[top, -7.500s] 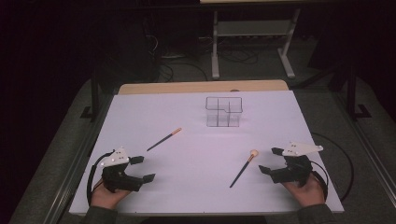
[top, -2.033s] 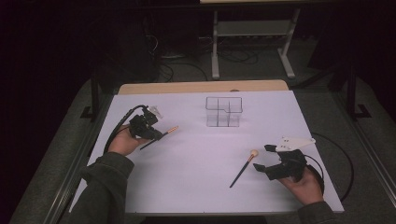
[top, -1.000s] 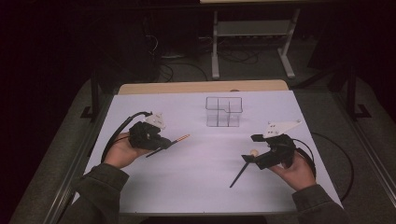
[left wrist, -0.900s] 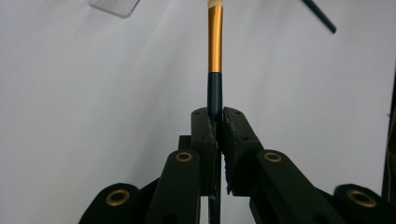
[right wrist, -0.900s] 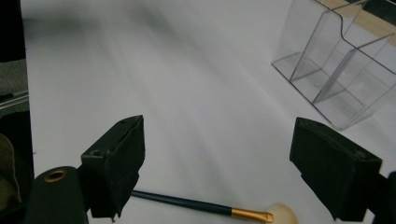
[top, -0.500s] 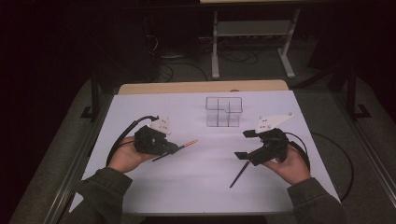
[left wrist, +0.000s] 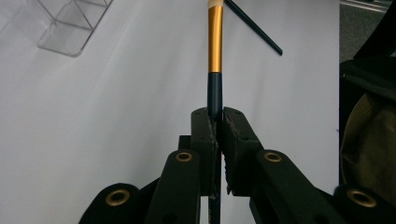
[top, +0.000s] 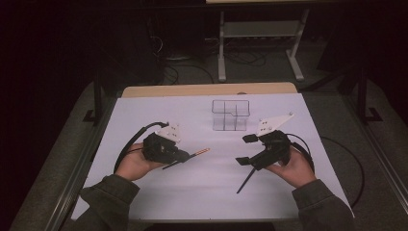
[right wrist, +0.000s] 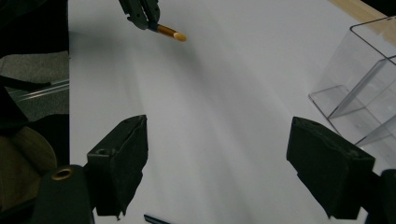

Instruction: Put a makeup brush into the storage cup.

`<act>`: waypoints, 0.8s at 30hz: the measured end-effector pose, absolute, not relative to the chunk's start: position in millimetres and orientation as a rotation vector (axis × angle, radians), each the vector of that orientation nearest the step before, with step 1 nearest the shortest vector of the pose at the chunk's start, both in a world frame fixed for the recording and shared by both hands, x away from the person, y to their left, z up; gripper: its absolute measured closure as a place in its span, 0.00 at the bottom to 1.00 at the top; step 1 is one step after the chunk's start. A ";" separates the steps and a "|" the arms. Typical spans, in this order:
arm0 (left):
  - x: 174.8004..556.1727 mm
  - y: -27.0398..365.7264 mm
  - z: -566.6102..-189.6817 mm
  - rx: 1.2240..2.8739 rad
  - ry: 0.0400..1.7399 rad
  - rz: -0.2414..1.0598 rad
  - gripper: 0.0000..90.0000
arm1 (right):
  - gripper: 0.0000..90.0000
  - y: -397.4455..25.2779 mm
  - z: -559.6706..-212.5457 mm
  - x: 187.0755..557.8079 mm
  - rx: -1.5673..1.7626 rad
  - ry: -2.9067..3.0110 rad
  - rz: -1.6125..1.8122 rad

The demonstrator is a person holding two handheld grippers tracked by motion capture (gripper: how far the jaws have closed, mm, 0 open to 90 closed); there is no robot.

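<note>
1. Left gripper (top: 179, 156) is clamped tight on a makeup brush (top: 190, 157). In the left gripper view the jaws pinch the dark handle just below the gold ferrule (left wrist: 215, 39), and the handle runs on down between them.
2. That brush is off the table (top: 202, 192) from what I can see in the high view, sticking out to the right of the left gripper with the pale tip pointing toward the middle of the sheet.
3. Right gripper (top: 249, 150) is wide open, nothing between the jaws. In the right gripper view there's just white sheet in the gap.
4. The second brush (top: 245, 180) is lying flat on the table, slanted. Its upper end runs under the right gripper, so I can't tell whether they touch.
5. Clear organizer (top: 231, 114) sits toward the far side of the table, near the middle, upright, well apart from the left gripper and a bit closer to the right one.
6. Both hands are out over the sheet, left hand (top: 132, 163) and right hand (top: 294, 168) on either side of the centre.
</note>
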State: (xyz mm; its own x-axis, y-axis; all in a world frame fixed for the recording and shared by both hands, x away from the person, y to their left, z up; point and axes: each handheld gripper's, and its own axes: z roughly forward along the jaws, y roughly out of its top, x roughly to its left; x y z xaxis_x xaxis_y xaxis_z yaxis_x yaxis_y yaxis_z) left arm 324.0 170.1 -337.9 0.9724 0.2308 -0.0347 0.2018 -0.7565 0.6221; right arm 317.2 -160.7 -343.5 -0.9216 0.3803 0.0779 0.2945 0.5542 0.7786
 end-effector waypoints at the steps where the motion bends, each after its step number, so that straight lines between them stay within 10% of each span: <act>1: 323.6 169.3 -337.7 2.452 0.294 0.055 0.93 | 0.22 -159.9 -343.4 317.4 0.583 2.689 1.311; 24: 309.5 135.5 -340.0 2.452 0.156 0.005 0.93 | 0.37 -133.4 -343.9 313.9 0.389 2.814 1.360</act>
